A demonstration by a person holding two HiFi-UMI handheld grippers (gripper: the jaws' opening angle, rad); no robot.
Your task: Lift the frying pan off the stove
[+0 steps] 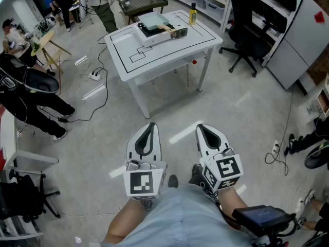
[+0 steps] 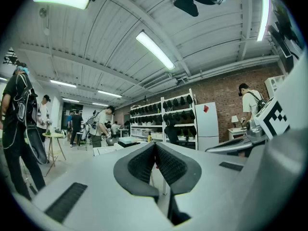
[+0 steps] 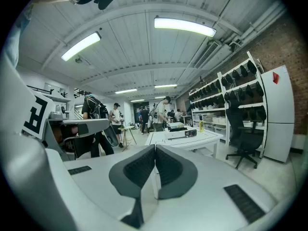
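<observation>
Left gripper and right gripper are both held low, close in front of the person's body, side by side over bare floor, noses pointing forward. Left gripper view: the two dark ribbed pads meet flush at the tips, nothing between them. Right gripper view: same, pads pressed together, nothing caught.

Frying pan is well apart from both grippers, straight ahead and slightly left of the line between them. It sits on top of the stove, which stands on the white table, toward the table's far side. Neither gripper touches pan, stove or table; open floor lies between them and the table's near edge.

Pan body looks pale and squarish. Its wood-coloured handle sticks out past the stove toward the right in the head view, angled a little toward the person, with a darker end. Long axis runs roughly crosswise to the direction the grippers point, body on the left, handle end on the right, so the handle lies nearer the right gripper's side. Pan looks level on the stove.

Yellow bottle stands upright on the table's far right part, apart from the stove. Black office chair is to the right of the table. People stand at the left.
</observation>
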